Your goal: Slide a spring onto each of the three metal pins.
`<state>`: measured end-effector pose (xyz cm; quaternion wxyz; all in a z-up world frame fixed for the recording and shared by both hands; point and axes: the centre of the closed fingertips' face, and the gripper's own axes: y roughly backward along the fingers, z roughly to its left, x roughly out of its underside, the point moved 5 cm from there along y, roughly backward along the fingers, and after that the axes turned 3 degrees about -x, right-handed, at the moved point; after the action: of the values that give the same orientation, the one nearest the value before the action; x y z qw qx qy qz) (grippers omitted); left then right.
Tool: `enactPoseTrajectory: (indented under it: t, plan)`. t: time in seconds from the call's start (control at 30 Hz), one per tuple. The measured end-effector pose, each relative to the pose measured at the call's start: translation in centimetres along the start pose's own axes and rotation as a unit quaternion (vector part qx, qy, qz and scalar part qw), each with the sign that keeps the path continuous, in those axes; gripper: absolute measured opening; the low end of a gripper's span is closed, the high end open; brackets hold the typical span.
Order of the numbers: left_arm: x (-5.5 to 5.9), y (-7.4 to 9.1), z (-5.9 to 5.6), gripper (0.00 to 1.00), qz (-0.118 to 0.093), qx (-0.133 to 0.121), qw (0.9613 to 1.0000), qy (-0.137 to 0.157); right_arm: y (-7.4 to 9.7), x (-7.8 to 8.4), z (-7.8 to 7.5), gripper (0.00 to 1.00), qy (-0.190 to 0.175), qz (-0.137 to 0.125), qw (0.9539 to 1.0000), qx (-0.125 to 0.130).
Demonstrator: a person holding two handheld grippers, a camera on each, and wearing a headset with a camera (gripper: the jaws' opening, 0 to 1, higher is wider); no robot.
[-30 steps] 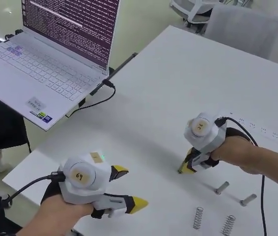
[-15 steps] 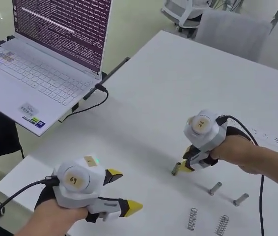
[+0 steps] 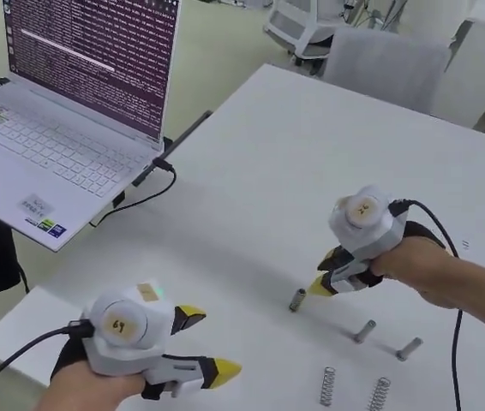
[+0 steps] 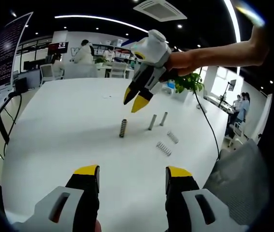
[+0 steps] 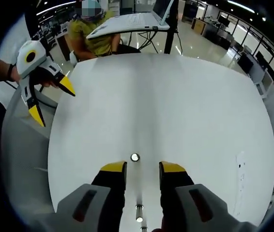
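Tabletop [image 3: 311, 154] now holds the sprung pin [image 3: 297, 300], right claw [image 3: 322, 274] lifted.

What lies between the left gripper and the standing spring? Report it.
Nothing: bare white table runs between the left gripper and the standing spring, as the left gripper view shows.

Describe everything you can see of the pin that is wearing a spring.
The pin is a short grey metal cylinder standing upright on the white table. A dark wire spring coils around its shaft. Seen from above in the right gripper view, its top is a shiny round face. It stands just beyond the tips of the open right gripper, which does not touch it. Two bare pins stand off to one side.
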<state>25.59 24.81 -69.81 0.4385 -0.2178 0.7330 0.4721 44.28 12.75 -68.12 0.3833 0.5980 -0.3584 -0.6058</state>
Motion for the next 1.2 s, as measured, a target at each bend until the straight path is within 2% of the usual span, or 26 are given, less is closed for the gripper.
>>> enactPoseTrajectory:
  t: [0.37, 0.63, 0.97, 1.17, 1.2]
  plan:
    - [-0.6, -0.2, -0.4, 0.5, -0.001, 0.006, 1.0, -0.007, 2.1, 0.2, -0.1, 0.29, -0.052, -0.059, 0.9968, 0.017]
    - [-1.3, -0.4, -0.3, 0.5, -0.002, 0.011, 0.9998, -0.015, 3.8, 0.7, 0.2, 0.33, -0.088, -0.101, 0.9904, 0.033]
    - [-1.8, -0.3, -0.5, 0.5, -0.003, 0.015, 0.9996, -0.024, 5.4, 2.3, 0.7, 0.36, -0.128, -0.13, 0.982, 0.05]
    - [-2.1, -0.2, -0.3, 0.51, -0.005, 0.014, 0.9996, -0.023, 6.2, 3.3, 1.6, 0.38, -0.149, -0.147, 0.9762, 0.057]
    - [-2.2, -0.2, -0.3, 0.51, -0.006, 0.014, 0.9996, -0.024, 6.3, 3.6, 1.9, 0.38, -0.156, -0.153, 0.9741, 0.059]
